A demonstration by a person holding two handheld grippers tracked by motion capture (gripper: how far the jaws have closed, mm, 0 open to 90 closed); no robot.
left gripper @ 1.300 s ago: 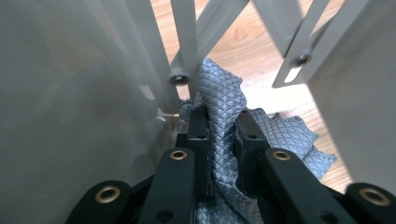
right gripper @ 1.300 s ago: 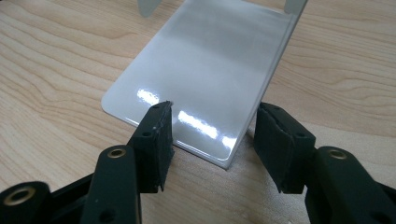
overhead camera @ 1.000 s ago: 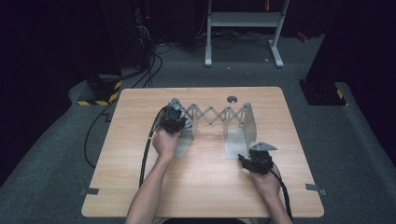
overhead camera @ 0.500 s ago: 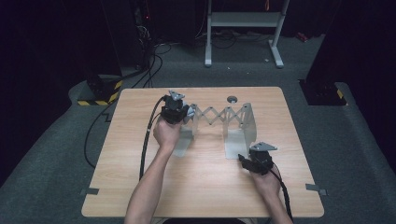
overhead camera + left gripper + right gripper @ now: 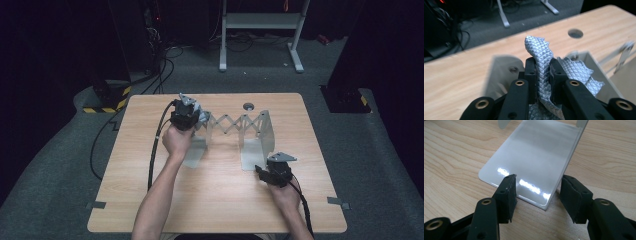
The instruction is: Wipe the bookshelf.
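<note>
At the table's ten o'clock area, the left hand-held gripper clenches one silver textured cloth, pinched upright between its pads, above the left plate of one expandable metal rack. It has risen slightly since a second ago, the cloth with it. At five o'clock, the right hand-held gripper rests unchanged, jaws parted around the corner of the right plate, pads not pressing. Two plates, two grippers.

Dark room – grey carpet, white stand
</note>
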